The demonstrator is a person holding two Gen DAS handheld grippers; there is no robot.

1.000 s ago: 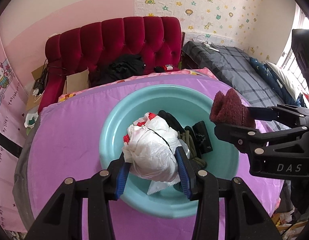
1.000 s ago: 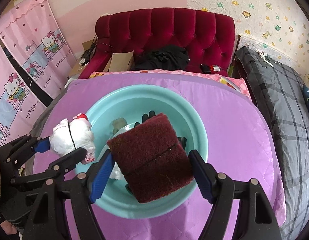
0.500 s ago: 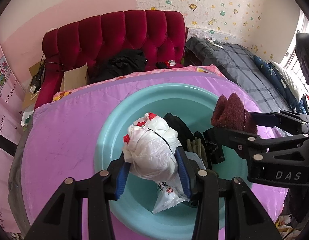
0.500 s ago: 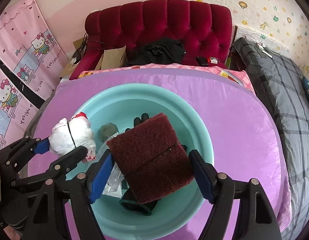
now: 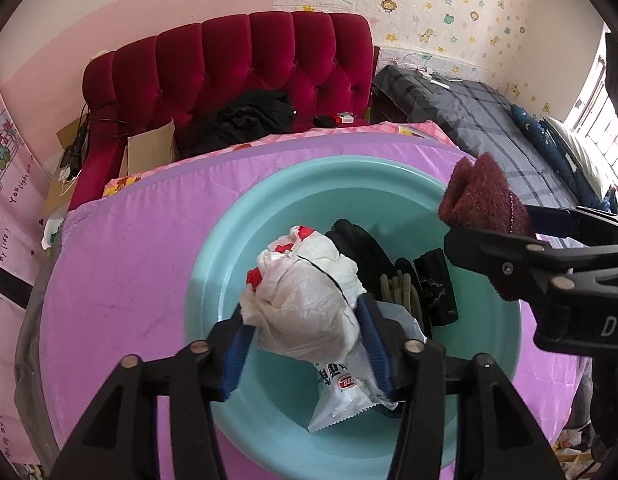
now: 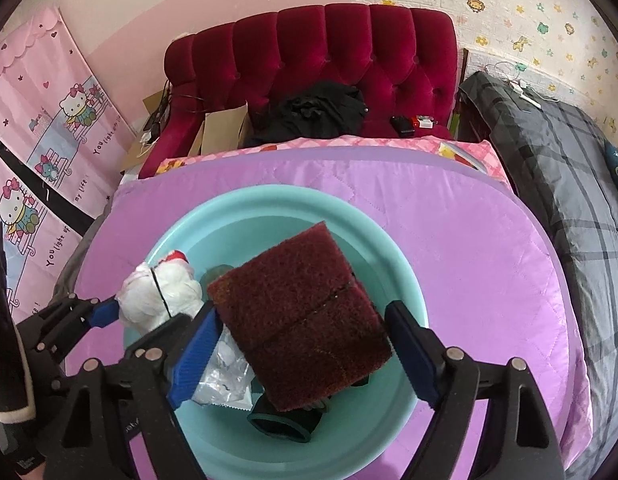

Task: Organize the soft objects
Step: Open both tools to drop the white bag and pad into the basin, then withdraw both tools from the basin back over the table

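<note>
A purple quilt fills the foreground, and behind it sits a red tufted sofa with black clothing heaped on the seat. Off to the right runs a grey plaid bed. Pink cartoon curtains hang at the left.

On the quilt sits a big teal basin, and both tools hang over it. Down in the basin lie dark gloves, an olive knit piece and a clear snack wrapper.

Right gripper now: a maroon scouring pad sits between its blue pads, above the basin. The jaws have just been opening, and there's a visible gap on the right side, with the pad's corner only near the left finger. It looks let go, though I cannot tell what is still bearing it.

Left gripper: a crumpled white bag with red print sits between its fingers, over the basin's middle. Those jaws have just been opening too. The right finger touches the bag; at the left finger, contact is hard to call. I cannot tell if it is truly clamped.
</note>
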